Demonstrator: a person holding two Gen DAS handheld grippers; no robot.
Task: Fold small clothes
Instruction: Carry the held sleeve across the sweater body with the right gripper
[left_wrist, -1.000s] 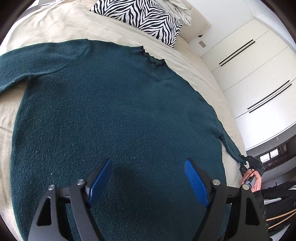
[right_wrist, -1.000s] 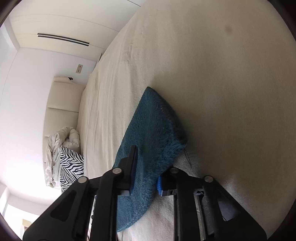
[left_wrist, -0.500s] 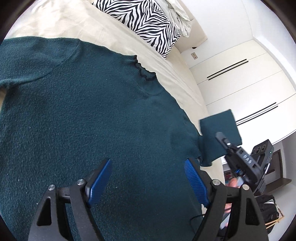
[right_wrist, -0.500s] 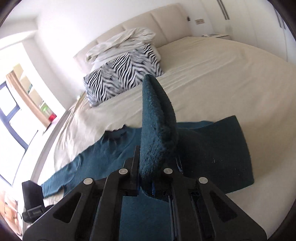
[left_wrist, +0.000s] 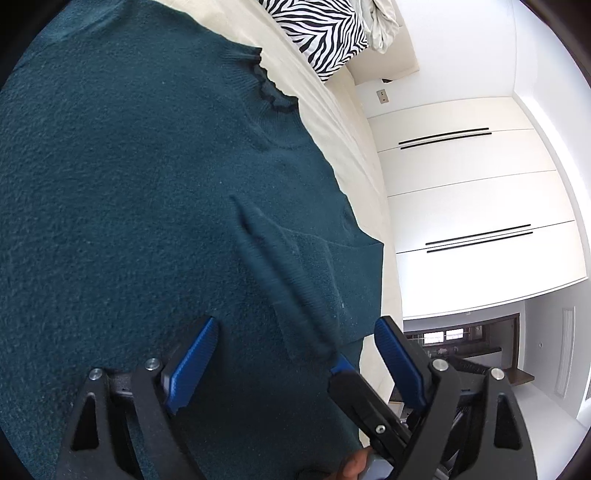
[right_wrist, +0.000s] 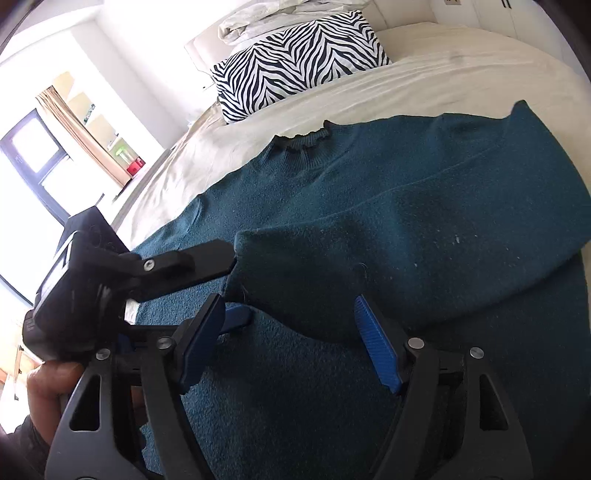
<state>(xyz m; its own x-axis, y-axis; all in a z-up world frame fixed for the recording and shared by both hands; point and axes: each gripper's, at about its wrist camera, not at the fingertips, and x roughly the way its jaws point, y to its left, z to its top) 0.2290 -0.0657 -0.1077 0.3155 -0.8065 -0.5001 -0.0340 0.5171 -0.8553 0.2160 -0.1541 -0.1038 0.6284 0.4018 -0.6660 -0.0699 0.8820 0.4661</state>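
- Teal sweater (right_wrist: 388, 192) lies flat, front up, on the cream bed (right_wrist: 424, 70); right sleeve (right_wrist: 369, 266) is folded across the chest.
- Right gripper (right_wrist: 291, 343): fingers spread, nothing pinched, cuff just ahead.
- Left gripper (left_wrist: 295, 354): fingers spread, hovering over the body.
- Risk: released sleeve could be dragged askew if snagged by a withdrawing finger.
- Zebra pillow (right_wrist: 295, 55) lies well apart.
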